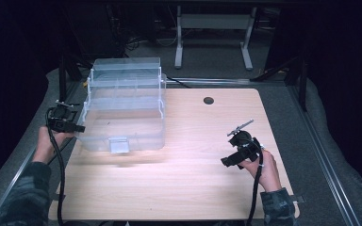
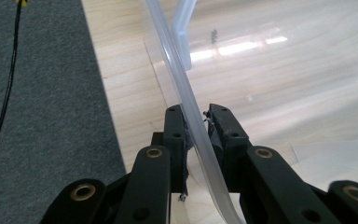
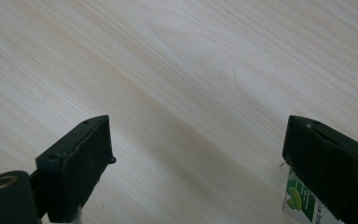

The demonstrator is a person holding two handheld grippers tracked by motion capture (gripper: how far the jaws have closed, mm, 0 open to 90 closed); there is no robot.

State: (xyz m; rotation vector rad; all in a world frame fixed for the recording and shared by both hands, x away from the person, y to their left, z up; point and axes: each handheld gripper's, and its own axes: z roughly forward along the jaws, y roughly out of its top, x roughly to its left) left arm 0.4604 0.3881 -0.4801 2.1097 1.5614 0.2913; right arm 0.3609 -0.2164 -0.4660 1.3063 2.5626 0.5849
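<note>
2 grippers at a wooden table, 1 clamped on a clear plastic box.

Left gripper [image 2: 196, 122] pinches the thin rim of the clear plastic box [image 1: 122, 106] between its pads, at the box's left side near the table's [image 1: 179, 183] left edge. Right gripper [image 1: 238, 153] hangs over bare wood toward the table's right side, well apart from the box, its jaws spread wide with nothing between them; a small green-printed label [image 3: 300, 201] shows beside 1 jaw.

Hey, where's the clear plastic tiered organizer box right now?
In the high view the clear plastic tiered organizer box sits at the wooden table's far left, its left wall pinched by the left gripper.
</note>
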